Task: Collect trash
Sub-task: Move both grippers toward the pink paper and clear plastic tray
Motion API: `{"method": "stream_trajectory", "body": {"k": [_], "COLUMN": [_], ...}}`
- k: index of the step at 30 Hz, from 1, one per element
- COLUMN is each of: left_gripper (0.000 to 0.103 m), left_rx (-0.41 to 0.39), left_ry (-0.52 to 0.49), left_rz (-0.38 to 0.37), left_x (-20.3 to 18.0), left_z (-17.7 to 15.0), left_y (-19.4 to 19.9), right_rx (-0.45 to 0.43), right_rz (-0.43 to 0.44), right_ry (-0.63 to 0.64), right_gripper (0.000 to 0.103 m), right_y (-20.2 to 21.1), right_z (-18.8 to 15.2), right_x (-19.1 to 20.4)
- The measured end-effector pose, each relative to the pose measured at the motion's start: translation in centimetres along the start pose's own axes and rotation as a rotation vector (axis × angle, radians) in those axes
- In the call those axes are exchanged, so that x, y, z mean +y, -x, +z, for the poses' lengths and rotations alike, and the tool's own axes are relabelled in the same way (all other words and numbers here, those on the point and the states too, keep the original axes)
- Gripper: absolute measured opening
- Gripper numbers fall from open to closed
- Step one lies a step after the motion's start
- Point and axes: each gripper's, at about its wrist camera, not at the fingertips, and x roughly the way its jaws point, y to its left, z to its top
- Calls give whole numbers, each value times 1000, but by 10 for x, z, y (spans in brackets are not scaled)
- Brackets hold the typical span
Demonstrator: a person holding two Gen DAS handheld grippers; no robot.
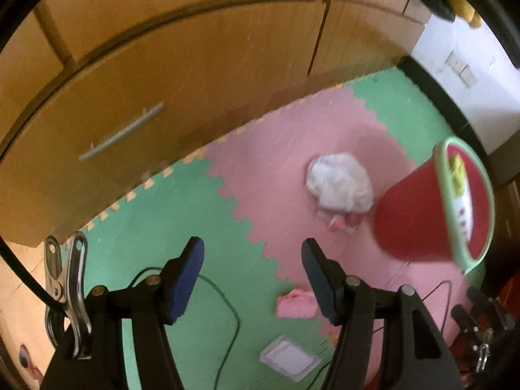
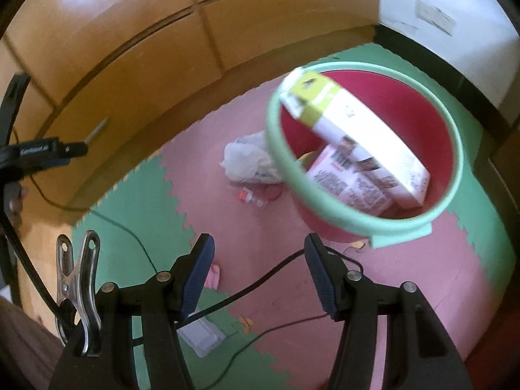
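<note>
Hovering over the mat (image 1: 169, 214), the left gripper (image 1: 253, 279) and right gripper (image 2: 260, 276) both stand open and empty. Trash lies beside the bin (image 2: 448, 123): a bag (image 1: 339, 187) touching its wall, a pink scrap (image 1: 295, 305) and white tray (image 1: 287, 359) farther out. Cables (image 2: 260, 286) near the scrap could snag a descending finger, and a careless reach for the bag may tip the bin.

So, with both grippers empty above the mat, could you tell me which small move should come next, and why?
Probably lower the left gripper onto the pink scrap just below its open jaws. It lies loose on the foam mat, while the red bin already holds boxes.
</note>
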Motion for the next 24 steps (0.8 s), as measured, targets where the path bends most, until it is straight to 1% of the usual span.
{"method": "stream_trajectory", "body": {"k": [3, 9, 15, 20, 24], "left_gripper": [65, 65, 65, 65, 65], "left_rx": [48, 102, 93, 76, 67], "left_ry": [-5, -10, -13, -4, 44], "left_rz": [3, -7, -30, -58, -97], "left_x": [4, 7, 1, -5, -4], "left_z": [-16, -38, -44, -45, -53], "left_y": [-14, -28, -20, -5, 8], "right_rx": [19, 41, 46, 2, -40], "right_rz": [-6, -1, 15, -19, -34], "right_ry": [21, 59, 74, 103, 57], "right_gripper": [59, 59, 59, 59, 59], "right_y": [-6, -10, -4, 13, 35], "right_z": [-11, -31, -47, -53, -52], "right_x": [16, 45, 64, 70, 64]}}
